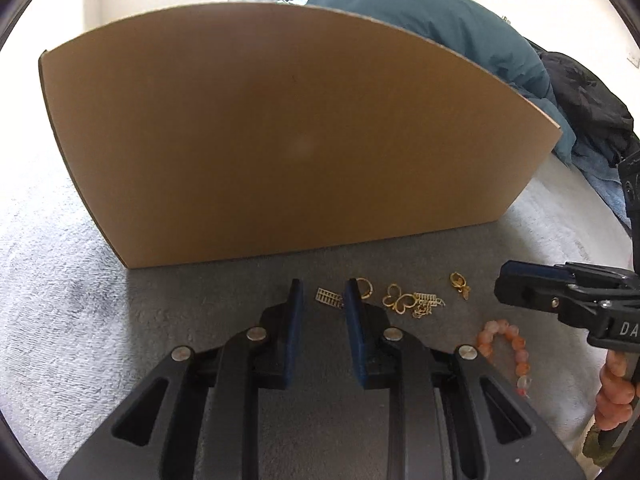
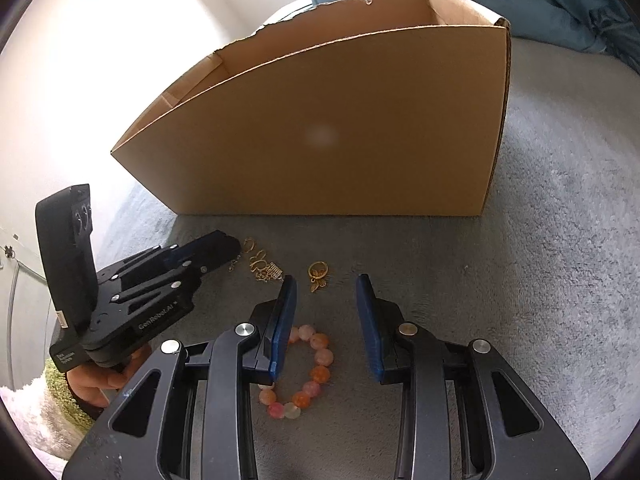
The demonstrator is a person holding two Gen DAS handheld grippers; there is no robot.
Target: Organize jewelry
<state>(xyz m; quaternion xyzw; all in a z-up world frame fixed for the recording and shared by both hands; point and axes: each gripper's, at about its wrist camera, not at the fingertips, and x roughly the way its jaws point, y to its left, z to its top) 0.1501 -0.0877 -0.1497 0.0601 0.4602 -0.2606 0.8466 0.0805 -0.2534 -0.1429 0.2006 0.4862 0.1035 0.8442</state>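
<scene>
Daylight floods in from the upper left, washing the wall (image 2: 120,20) out to white. The box (image 1: 280,140) casts a soft shadow toward the camera. Edges bow strongly (fisheye), with dark corners; a pale smudge dots each lens.

Pink-orange bracelet (image 2: 308,368), brown box (image 2: 340,120)

Can't see inside the cardboard box (image 1: 280,132) from the left wrist, its front wall blocks it. The gold pieces (image 2: 266,266) are too tiny to sort out, and the bead bracelet (image 2: 316,364) is half behind a finger.
</scene>
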